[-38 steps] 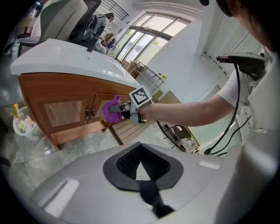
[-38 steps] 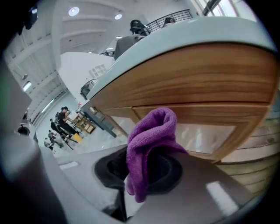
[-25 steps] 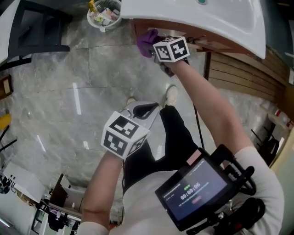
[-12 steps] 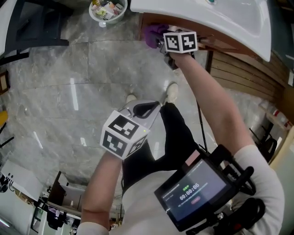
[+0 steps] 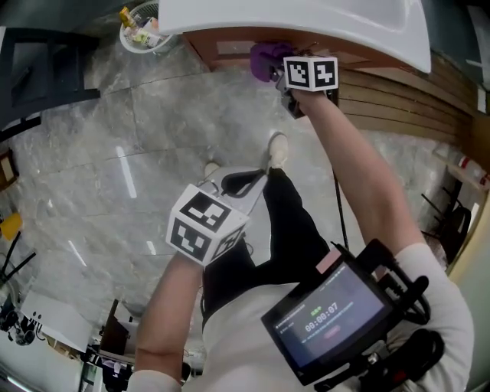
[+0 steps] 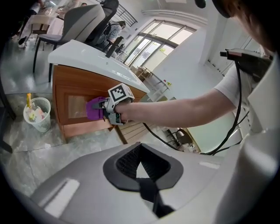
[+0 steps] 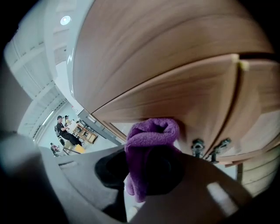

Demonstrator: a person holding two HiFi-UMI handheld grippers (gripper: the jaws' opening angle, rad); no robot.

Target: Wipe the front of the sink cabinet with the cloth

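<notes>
Right gripper (image 7: pixel 146 170) is clamped tight on the purple cloth (image 7: pixel 151 133), whose bunched end presses against the wooden cabinet door (image 7: pixel 183 92) just under the white sink (image 5: pixel 306 19). Left gripper (image 6: pixel 141 175), jaws together and empty, hangs well apart, above the floor (image 5: pixel 115 153).

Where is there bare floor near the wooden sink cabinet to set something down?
The grey marble floor lies bare between the white mesh waste basket and the person's white shoes. Crowded: the wooden sink cabinet front, where the right gripper presses the purple cloth.
</notes>
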